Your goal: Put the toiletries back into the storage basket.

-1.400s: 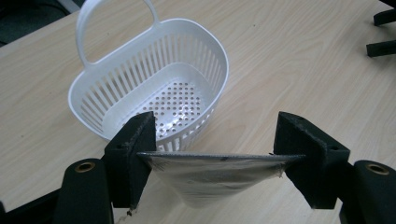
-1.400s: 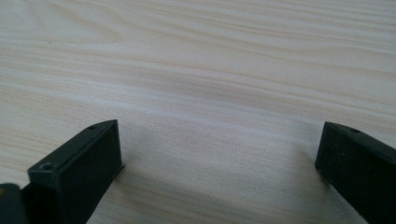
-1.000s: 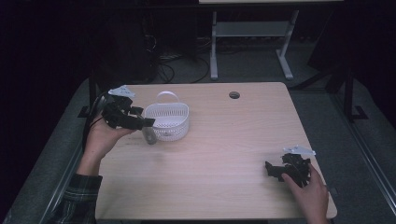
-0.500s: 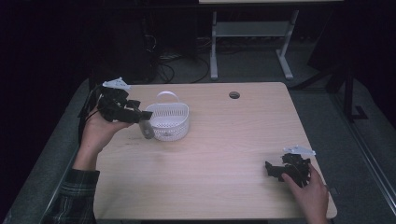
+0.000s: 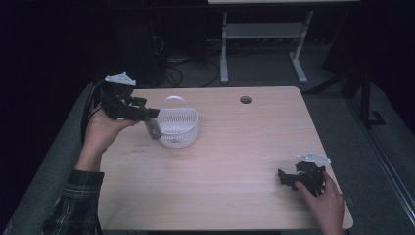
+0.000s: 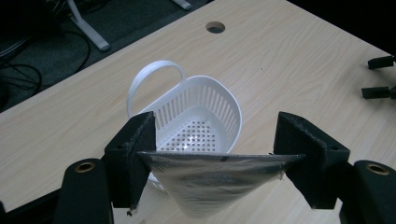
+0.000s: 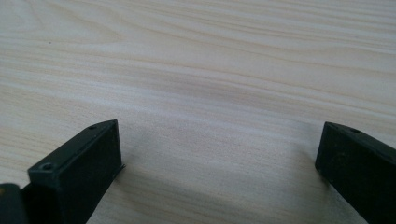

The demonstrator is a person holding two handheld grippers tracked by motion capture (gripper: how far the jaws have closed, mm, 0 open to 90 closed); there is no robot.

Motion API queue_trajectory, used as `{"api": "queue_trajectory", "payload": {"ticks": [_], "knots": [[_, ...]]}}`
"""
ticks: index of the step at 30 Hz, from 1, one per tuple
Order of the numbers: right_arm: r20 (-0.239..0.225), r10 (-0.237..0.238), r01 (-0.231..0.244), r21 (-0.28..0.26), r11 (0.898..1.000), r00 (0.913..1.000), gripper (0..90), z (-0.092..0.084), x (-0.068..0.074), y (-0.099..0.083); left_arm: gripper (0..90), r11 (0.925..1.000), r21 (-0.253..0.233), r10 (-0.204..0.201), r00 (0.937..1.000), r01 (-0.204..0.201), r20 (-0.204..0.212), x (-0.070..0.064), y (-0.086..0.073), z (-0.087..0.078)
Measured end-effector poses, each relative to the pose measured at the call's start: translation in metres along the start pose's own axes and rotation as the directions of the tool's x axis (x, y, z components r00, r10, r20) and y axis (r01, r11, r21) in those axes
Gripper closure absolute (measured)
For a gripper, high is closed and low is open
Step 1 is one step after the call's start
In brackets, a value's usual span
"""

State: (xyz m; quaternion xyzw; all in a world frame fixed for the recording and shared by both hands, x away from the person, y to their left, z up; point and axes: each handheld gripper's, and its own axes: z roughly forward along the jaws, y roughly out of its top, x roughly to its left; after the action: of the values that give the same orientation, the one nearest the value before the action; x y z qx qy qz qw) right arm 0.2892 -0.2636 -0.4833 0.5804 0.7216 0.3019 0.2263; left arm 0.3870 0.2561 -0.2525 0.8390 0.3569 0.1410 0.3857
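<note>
Left gripper view: left tongs (image 6: 217, 161) held above the table (image 6: 299, 60), jaws spread wide w/ a flat silvery packet (image 6: 212, 179) stretched edge-to-edge between them, clamped at both ends; packet sags downward below the jaws. Directly beyond it, a white slotted basket (image 6: 201, 119) w/ perforated floor and loop handle; basket interior holds nothing visible. Round cable hole (image 6: 215, 27) farther back; tips of the other tongs at far right edge.

High view: left tongs (image 5: 149, 117) raised off the table (image 5: 220, 166) at its left side, packet (image 5: 152, 129) hanging just beside the basket (image 5: 178, 126), at its left rim; whether they touch cannot be told. Right tongs (image 5: 284, 177) low at the table's near right corner, well apart from the basket.

Right gripper view: right tongs (image 7: 219, 158) wide open, nothing between jaws, bare woodgrain of table (image 7: 196, 70) close below.

Surroundings (high view): dark floor, cables, and a white table frame (image 5: 259, 44) behind.
</note>
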Motion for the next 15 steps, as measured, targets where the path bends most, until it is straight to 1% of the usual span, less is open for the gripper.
{"api": "queue_trajectory", "payload": {"ticks": [7,15], "knots": [[0.000,0.001,-0.001,-0.001,1.000,1.0000,0.0,0.000,0.000,0.000,29.5,0.9999,-0.011,-0.003,1.0000,0.003,-0.008,0.006,0.009,0.002],[0.000,0.000,0.000,-0.001,1.000,1.0000,0.0,0.000,0.000,0.000,29.5,0.9995,-0.031,-0.011,0.9996,0.010,-0.024,0.018,0.011,0.010]]}}
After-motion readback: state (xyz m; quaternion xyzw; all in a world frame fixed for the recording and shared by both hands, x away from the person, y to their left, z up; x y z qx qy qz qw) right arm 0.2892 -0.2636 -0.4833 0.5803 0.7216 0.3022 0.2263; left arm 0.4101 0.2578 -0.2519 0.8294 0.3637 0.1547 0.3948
